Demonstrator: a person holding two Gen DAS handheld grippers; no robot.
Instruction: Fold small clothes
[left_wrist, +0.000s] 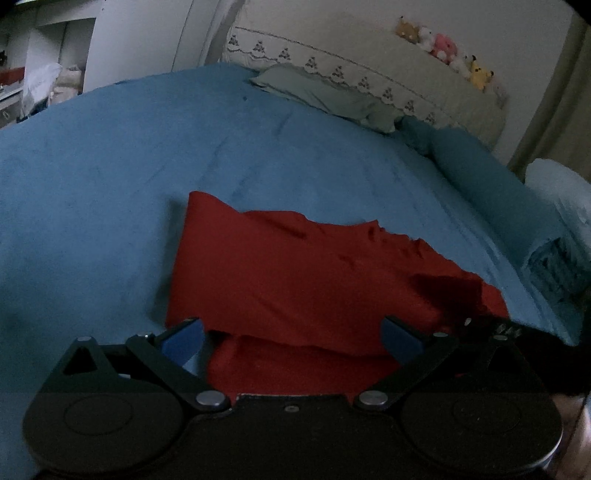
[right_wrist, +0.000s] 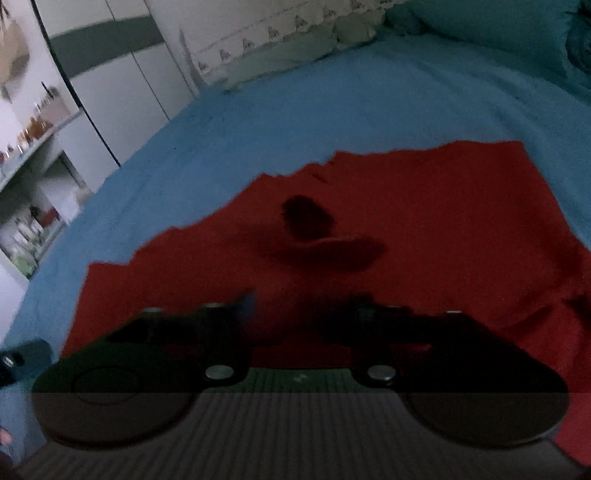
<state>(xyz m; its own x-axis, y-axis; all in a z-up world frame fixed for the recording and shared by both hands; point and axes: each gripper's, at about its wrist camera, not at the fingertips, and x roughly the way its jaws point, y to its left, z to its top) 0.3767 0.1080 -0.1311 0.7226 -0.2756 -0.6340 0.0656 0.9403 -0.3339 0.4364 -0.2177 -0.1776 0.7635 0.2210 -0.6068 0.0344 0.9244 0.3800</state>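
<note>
Red garment (left_wrist: 295, 266) lies on a blue bedspread (left_wrist: 110, 166), near edge of the bed, partly folded: in the left wrist view one layer overlaps another w/ a loose lip between the fingers.

Going left to right: your left gripper (left_wrist: 293, 338) hovers at the garment's near edge, fingers spread wide, blue pads either side of the fold lip, not pressing anything. Cloth sits between them but isn't pinched. Far edge of the garment looks wavy and rumpled toward the right.

Your right gripper (right_wrist: 301, 306) is over the garment's near right part. View is blurred and dark; fingers look parted w/ red cloth showing through the gap, nothing clamped. A dark crease or pucker (right_wrist: 314, 229) sits in the cloth just beyond it.

Risks, as a judgement:
- Closing the left fingers now could catch both layers, dragging the under layer and undoing the fold.
- Pinching w/ one side only would skew the fold, since far edge is already uneven.
- Folding over the pucker would lock the wrinkle in.
- Soft bedspread could get nipped along w/ the cloth if you go too deep.
</note>
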